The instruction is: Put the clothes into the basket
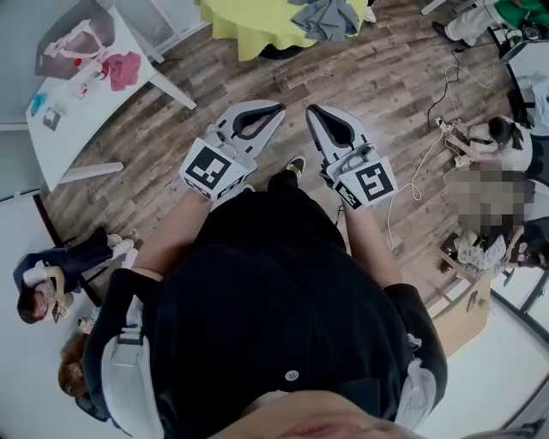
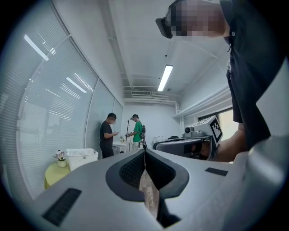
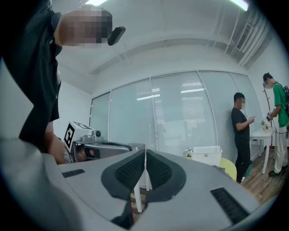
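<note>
Grey clothes point(image 1: 324, 17) lie on a yellow-green round table point(image 1: 249, 30) at the far side of the room. A pink garment point(image 1: 123, 69) lies on a white table point(image 1: 77, 120) at the left. The white basket point(image 2: 81, 155) stands by the yellow table point(image 2: 56, 173); it also shows in the right gripper view point(image 3: 207, 154). I hold both grippers at waist height, far from the clothes. My left gripper point(image 1: 276, 109) point(image 2: 145, 151) is shut with nothing in it. My right gripper point(image 1: 311, 110) point(image 3: 145, 152) is shut and empty too, right beside the left one.
Two people point(image 2: 107, 135) stand by a white table at the far end. Others sit on the wood floor at the left point(image 1: 51, 274) and right point(image 1: 506, 137). A white cable point(image 1: 425, 167) trails over the floor. A wooden box point(image 1: 463, 313) stands at the right.
</note>
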Tool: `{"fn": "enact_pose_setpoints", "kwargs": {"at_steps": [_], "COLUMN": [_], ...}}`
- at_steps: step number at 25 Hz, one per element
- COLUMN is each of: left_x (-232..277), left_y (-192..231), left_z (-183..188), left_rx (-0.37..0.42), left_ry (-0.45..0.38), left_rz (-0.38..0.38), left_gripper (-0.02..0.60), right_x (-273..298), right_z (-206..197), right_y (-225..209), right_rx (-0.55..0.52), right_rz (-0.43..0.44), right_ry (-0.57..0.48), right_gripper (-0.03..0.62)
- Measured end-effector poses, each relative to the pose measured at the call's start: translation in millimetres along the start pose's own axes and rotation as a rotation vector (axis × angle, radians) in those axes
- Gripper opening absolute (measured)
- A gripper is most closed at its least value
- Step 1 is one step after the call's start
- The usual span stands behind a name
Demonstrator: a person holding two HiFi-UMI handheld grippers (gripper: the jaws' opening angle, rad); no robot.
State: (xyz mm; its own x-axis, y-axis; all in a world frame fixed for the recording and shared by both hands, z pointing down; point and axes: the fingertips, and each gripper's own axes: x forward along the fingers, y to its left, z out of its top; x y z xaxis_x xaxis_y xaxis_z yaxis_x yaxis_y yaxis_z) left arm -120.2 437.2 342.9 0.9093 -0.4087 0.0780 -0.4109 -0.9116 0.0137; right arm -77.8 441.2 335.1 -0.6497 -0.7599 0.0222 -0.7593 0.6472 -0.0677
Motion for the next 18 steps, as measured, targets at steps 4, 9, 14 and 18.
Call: {"fn": "enact_pose_setpoints", "kwargs": {"at_steps": [4,9,14,18], "left_x": [39,84,118,138], "left_y": [7,11,13,16], "left_z": [6,8,9,8], "left_rx": [-0.01,-0.007,-0.006,-0.007], "left_ry": [0.005,0.016,0.022,0.024], "left_rz": [-0.005,-0.001,0.023,0.039], "left_gripper": [0.011,0.011,0.011,0.011], "right_x": [1,-4,-10,-14], "right_z": [7,8,8,8], "right_y": [-40,-82,-113,-134], "right_rx": [-0.005,0.004,-0.001,0.0], "right_rz": [0.013,0.03,0.059,0.065], "right_ry": [0.0,-0.001,0.0,-0.001], "right_gripper": [0.029,0.029,0.029,0.029]}}
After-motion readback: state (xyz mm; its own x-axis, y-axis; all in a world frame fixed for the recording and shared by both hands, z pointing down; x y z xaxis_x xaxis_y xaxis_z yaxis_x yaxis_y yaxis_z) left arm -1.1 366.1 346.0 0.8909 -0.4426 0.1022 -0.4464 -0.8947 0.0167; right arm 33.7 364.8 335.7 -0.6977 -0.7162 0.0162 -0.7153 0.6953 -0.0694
